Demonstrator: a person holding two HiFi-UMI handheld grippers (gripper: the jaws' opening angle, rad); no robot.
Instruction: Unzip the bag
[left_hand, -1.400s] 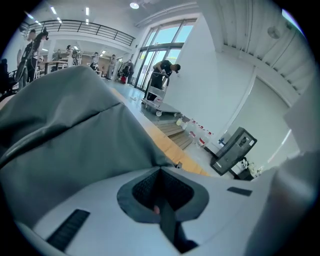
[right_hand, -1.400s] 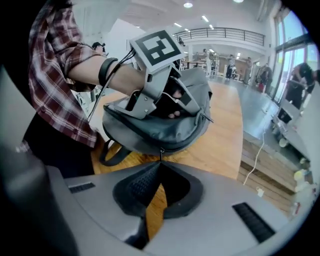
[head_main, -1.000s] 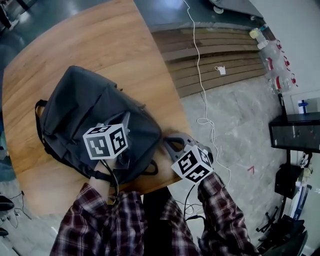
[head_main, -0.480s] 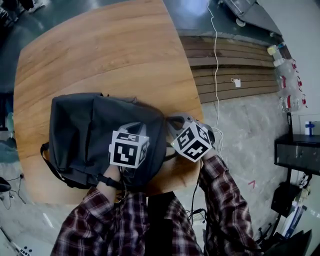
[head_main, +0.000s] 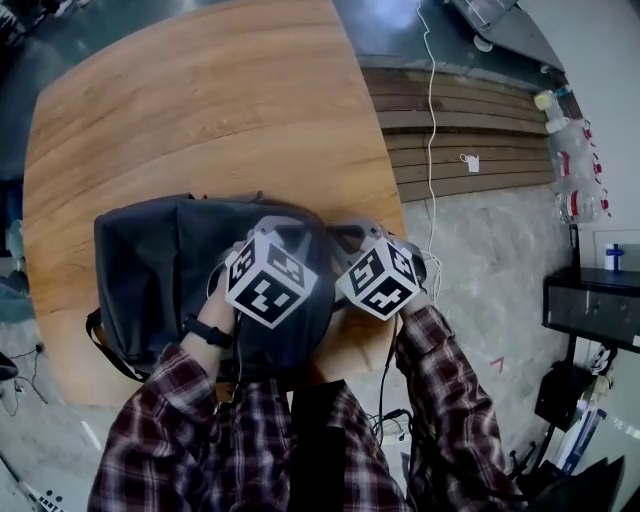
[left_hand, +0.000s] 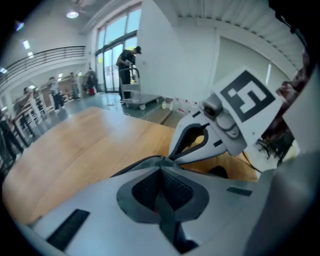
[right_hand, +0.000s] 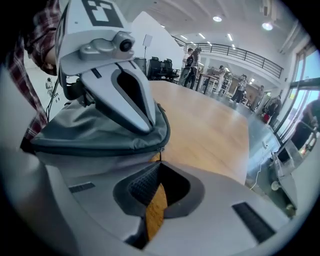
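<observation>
Now the black bag (head_main: 150, 265) lies on the wooden counter (head_main: 200, 110), near its front edge. The left gripper (left_hand: 162, 161) is closed, pinching a fold of the bag's fabric. The right gripper (right_hand: 159, 165), just beside it, is closed to a narrow slit on the zipper pull (right_hand: 159, 153).

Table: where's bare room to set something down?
Free: the far half of the table beyond the bag, and a wood strip left of the bag. Crowded: the near edge, where the bag, left hand-held gripper and right hand-held gripper bunch together.
</observation>
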